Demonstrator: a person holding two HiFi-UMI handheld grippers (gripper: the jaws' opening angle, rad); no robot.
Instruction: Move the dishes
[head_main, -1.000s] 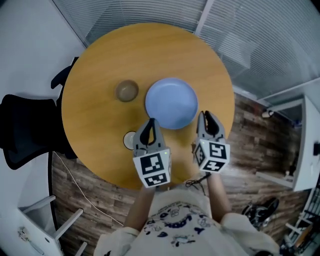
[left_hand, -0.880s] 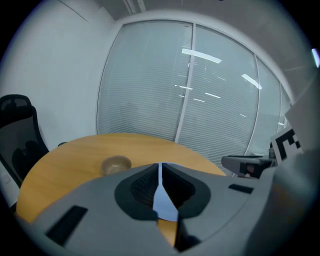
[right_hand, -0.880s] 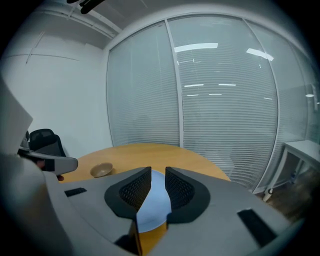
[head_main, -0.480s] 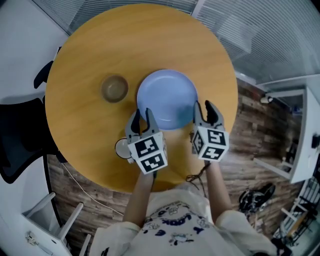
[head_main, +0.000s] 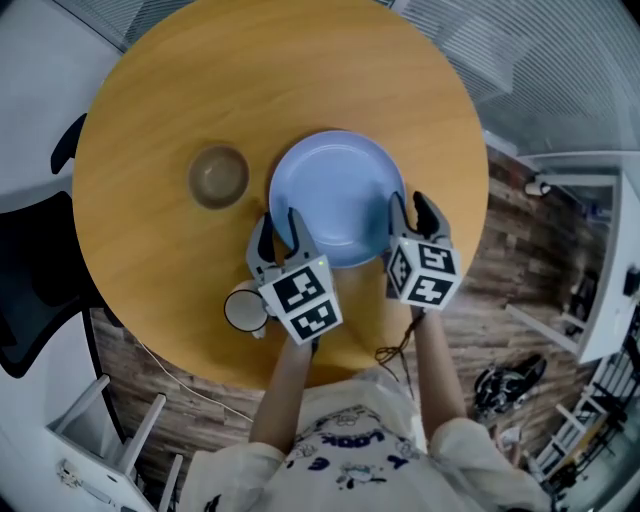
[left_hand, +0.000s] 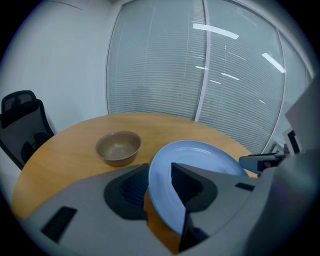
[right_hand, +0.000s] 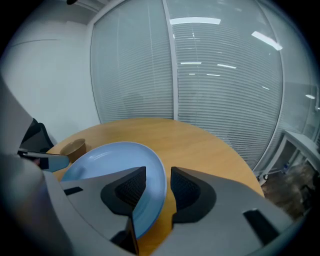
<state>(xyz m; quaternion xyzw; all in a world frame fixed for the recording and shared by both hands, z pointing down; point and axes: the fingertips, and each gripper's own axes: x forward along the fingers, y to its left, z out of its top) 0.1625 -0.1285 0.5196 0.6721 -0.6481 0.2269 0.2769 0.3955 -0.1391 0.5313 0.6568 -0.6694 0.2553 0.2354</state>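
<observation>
On the table (head_main: 300, 70): blue plate (head_main: 335, 195) at centre, brown bowl (head_main: 218, 176) beside it, white cup (head_main: 243, 309) near the edge.
Left hand-held gripper (head_main: 278, 225): I see jaws spread, just opened wider, the plate's rim between them, unpinched.
Right hand-held gripper (head_main: 410, 205): likewise spread, just opened, astride the opposite rim.

1 plate (head_main: 335, 195), 1 bowl (head_main: 219, 176), 1 mug (head_main: 243, 310), 1 table (head_main: 200, 80).

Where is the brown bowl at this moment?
In the head view the brown bowl stands on the round table, left of the blue plate and apart from it; the white cup lies lower in the picture, by the table's edge.
</observation>
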